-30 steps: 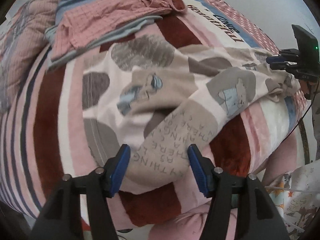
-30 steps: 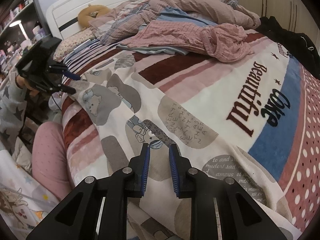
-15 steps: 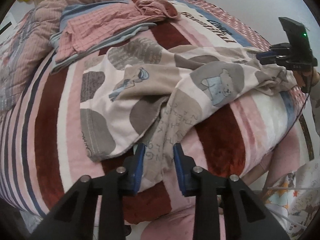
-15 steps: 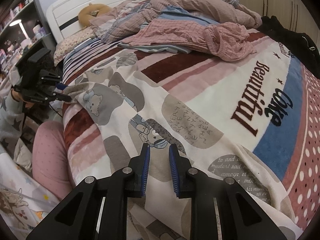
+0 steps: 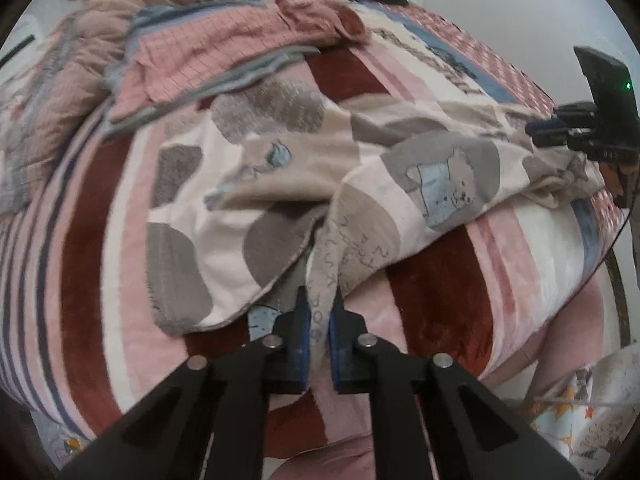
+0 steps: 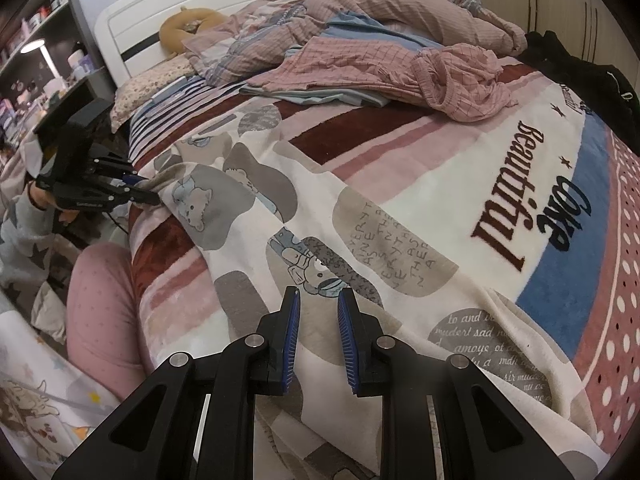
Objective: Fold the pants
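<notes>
left gripper (image 5: pixel 319 330): jaws just closed from wide apart, pinching pants (image 5: pixel 328 184) hem at bed (image 5: pixel 436 312) edge;
right gripper (image 6: pixel 317 338): unchanged, narrowly parted on fabric;
pants: cream, grey patches, rumpled

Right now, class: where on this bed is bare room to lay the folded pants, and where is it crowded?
Free: the striped blanket between the patterned pants and the pink checked clothes, and the lettered part toward the dotted border. Crowded: the headboard end, heaped with the pink clothes and bedding.

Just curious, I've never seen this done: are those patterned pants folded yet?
Not yet: the pants lie spread and rumpled across the bed, legs apart.
</notes>
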Tool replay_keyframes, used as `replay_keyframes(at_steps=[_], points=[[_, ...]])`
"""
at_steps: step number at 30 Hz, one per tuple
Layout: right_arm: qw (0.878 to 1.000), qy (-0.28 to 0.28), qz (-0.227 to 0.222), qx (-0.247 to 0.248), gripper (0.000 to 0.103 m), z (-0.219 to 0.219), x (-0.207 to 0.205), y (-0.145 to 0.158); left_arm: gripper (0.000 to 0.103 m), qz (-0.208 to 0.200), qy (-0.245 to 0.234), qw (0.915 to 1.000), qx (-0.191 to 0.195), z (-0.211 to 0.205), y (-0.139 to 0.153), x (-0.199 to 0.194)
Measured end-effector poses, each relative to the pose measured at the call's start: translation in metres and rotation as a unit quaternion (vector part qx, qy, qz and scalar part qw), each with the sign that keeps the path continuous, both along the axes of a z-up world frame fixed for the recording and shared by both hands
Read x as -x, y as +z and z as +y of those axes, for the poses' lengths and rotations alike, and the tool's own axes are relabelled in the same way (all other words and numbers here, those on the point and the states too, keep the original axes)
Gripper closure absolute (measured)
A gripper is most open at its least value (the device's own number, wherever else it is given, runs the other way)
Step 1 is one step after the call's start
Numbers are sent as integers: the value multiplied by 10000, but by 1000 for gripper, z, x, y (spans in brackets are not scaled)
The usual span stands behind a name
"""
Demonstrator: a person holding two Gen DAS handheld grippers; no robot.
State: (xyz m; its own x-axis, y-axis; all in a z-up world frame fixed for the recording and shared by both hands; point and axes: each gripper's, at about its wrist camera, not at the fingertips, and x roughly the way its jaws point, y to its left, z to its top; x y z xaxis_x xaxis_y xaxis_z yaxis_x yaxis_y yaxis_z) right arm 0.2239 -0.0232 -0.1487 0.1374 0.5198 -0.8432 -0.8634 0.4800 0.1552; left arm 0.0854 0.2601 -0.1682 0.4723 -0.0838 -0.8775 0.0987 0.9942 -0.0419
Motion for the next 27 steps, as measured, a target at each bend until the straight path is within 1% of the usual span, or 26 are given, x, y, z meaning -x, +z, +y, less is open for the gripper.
replay_keyframes(at_steps=[2, 3, 4, 7, 13, 17, 19, 21, 23, 25, 27], points=[[10000, -17, -3, 24, 87, -1, -1, -1, 100, -253, 213, 9995, -12, 3, 14, 7], [10000, -28, 10, 32, 85, -1, -2, -2, 100, -407, 308, 9987, 45, 6, 24, 12], [10000, -39, 15, 33, 81, -2, -2, -2, 100, -569, 381, 9976, 88, 7, 34, 16], [10000, -50, 11, 7, 74, -4, -4, -1, 100, -899, 476, 9947, 122, 7, 59, 24], [10000, -31, -35, -42, 73, -2, -5, 5, 100, -1344, 449, 9898, 165, -1, 101, 36], [9999, 9, -86, -56, 73, -1, -4, 9, 100, -1535, 429, 9870, 214, -1, 125, 39], [9999, 14, -114, -69, 73, -1, -5, 12, 100, -1618, 402, 9858, 174, 1, 136, 36], [9999, 8, -124, -96, 73, -1, -6, 14, 100, -1496, 364, 9880, 144, 5, 138, 23], [9998, -11, -148, -118, 72, -1, -7, 17, 100, -1309, 372, 9906, 138, 14, 133, 5], [9998, -13, -151, -136, 72, -1, -8, 18, 100, -991, 383, 9943, 27, 26, 119, -24], [9998, -13, -159, -137, 72, 0, -8, 19, 100, -684, 353, 9970, 7, 34, 105, -48]])
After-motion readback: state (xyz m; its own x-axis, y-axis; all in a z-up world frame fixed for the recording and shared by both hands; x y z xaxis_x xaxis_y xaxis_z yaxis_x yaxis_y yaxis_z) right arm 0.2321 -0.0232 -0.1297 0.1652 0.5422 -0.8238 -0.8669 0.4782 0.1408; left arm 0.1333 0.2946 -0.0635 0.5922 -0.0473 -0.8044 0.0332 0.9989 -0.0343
